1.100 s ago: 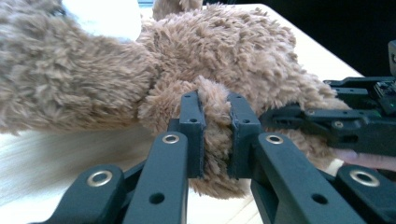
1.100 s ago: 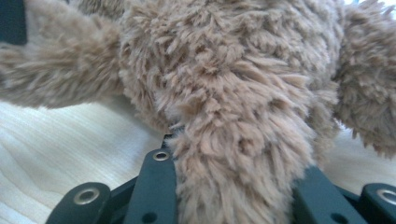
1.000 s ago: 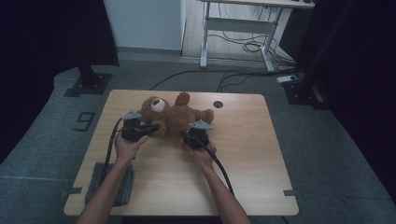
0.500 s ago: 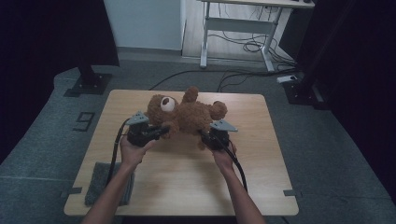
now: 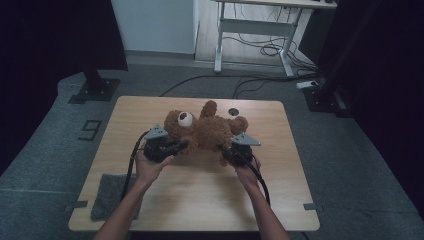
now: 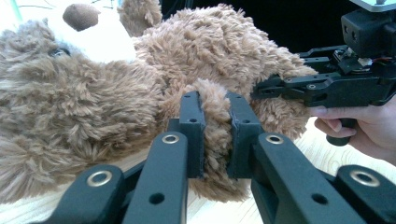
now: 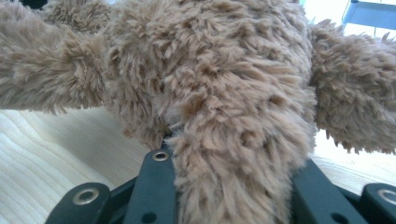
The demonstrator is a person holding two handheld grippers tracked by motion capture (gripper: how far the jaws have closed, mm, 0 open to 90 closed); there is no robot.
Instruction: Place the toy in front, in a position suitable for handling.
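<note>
Teddy bear (image 5: 207, 131) lay crosswise mid-frame, left tongs (image 6: 215, 128) and right tongs (image 7: 231, 186) each pinching a limb at opposite ends.

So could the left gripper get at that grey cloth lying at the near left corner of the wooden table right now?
Probably not straight away: the left gripper is clamped on a limb of the brown plush teddy bear. The path to the grey cloth looks free, but it would have to let go first.
</note>
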